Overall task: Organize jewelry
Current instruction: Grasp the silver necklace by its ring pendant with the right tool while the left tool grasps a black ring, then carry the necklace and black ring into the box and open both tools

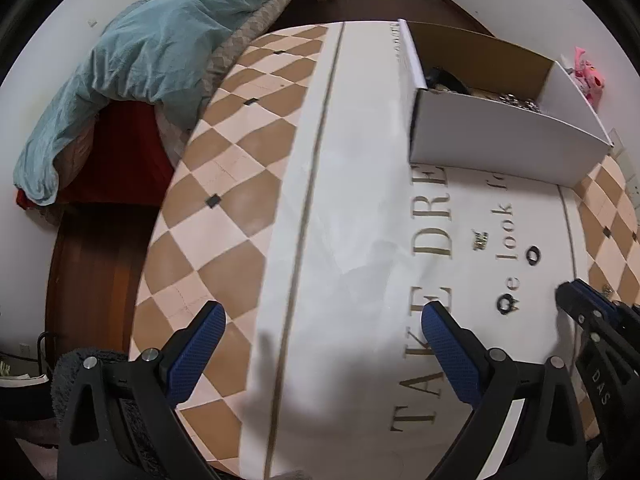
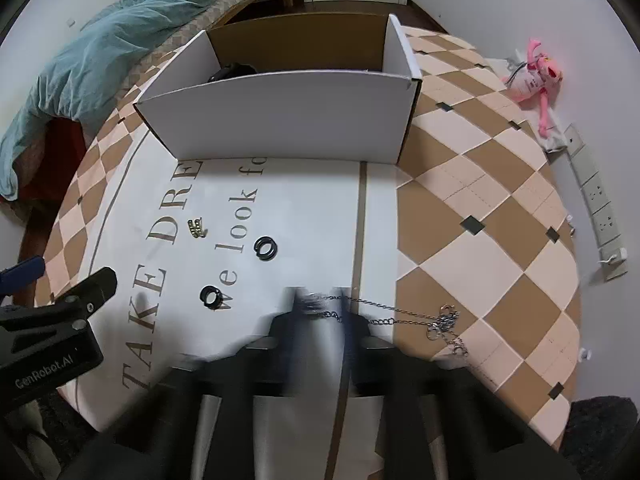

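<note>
Right gripper (image 2: pixel 320 304) is clamped on a thin silver chain necklace (image 2: pixel 404 314), in front of the open white cardboard box (image 2: pixel 280 116) on the bench (image 2: pixel 480 184). Left gripper (image 1: pixel 324 336) has its jaws apart, nothing between them. Two black rings (image 2: pixel 265 248) (image 2: pixel 210 297) and a small gold piece (image 2: pixel 197 228) lie between box and grippers.

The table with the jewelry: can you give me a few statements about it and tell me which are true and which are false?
1. The left claw is open with nothing in it. True.
2. The right claw is wide open. False: it is shut on the chain.
3. Two black rings lie on the cloth. True.
4. The box is closed with a lid. False: its top is open.
5. The gold earring lies inside the box. False: it lies on the cloth, in front of the box.
</note>
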Motion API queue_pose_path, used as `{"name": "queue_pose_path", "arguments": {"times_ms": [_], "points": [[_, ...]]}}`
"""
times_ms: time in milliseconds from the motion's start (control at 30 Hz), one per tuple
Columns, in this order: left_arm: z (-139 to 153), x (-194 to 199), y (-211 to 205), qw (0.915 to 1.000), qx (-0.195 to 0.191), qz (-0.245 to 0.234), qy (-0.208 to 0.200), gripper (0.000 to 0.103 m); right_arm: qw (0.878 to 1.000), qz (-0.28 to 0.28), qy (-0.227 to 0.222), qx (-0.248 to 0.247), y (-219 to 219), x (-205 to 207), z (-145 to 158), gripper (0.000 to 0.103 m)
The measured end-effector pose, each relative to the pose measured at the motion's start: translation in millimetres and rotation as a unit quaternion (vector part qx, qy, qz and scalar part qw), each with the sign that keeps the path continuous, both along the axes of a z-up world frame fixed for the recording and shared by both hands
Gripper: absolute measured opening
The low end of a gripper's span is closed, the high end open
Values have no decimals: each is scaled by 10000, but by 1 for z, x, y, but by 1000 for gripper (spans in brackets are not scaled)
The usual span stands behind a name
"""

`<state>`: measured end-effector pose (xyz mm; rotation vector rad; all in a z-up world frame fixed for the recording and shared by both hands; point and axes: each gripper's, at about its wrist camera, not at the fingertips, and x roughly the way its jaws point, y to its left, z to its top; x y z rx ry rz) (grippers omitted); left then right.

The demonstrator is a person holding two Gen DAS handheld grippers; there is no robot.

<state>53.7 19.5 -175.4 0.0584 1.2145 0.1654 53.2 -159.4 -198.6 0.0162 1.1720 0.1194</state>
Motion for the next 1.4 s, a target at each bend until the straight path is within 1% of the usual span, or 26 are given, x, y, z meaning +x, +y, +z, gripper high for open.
{"name": "queue_pose_path", "arguments": {"times_ms": [100, 200, 300, 333, 400, 433, 467, 533, 567, 600, 633, 667, 700, 767, 900, 1033, 1133, 1267, 1400], "points": [[-1, 0, -12, 9997, -184, -148, 34, 100, 9995, -257, -94, 171, -19, -1, 7, 10], [-1, 0, -31, 9979, -514, -402, 4, 100, 9977, -570, -197, 324, -47, -3, 21, 10], [-9, 3, -52, 9946, -822, -631, 112, 99, 9965, -737, -210, 329, -63, -2, 27, 10], [-12, 4, -58, 9937, -864, -703, 132, 98, 9963, -781, -217, 302, -67, -1, 27, 10], [-17, 5, -70, 9926, -858, -840, 153, 86, 9959, -840, -174, 301, -73, -1, 27, 10], [-19, 6, -74, 9923, -843, -890, 173, 82, 9956, -872, -147, 304, -75, -1, 26, 10], [-21, 6, -79, 9920, -821, -945, 189, 73, 9956, -879, -137, 302, -77, -2, 25, 10], [-19, 5, -85, 9917, -728, -1052, 88, 65, 9956, -875, -143, 289, -77, -4, 25, 10], [-17, 5, -86, 9912, -751, -1085, 53, 56, 9957, -864, -149, 285, -77, -6, 25, 10], [-17, 5, -87, 9910, -742, -1110, 21, 45, 9958, -855, -154, 280, -77, -7, 26, 10], [-16, 5, -89, 9904, -740, -1165, -22, 38, 9958, -860, -158, 284, -77, -8, 26, 10], [-15, 5, -90, 9899, -744, -1208, -40, 25, 9957, -859, -162, 291, -76, -8, 25, 10], [-14, 7, -89, 9897, -750, -1222, -39, 18, 9958, -853, -163, 297, -75, -8, 26, 10], [-14, 8, -90, 9890, -762, -1264, -37, 10, 9958, -842, -181, 301, -74, -8, 28, 10], [-10, 7, -86, 9882, -843, -1276, -88, 10, 9957, -798, -282, 388, -72, -9, 41, 10], [6, 9, -81, 9863, -964, -1320, -202, 10, 9944, -708, -460, 630, -71, -7, 69, 10], [29, 11, -77, 9841, -1100, -1350, -362, 10, 9924, -619, -658, 837, -73, -3, 99, 10], [64, 24, -67, 9792, -1430, -1351, -501, 10, 9869, -474, -982, 1189, -75, 10, 143, 10], [98, 47, -55, 9743, -1657, -1342, -723, 10, 9833, -178, -1272, 1286, -66, 35, 184, 10]]}}
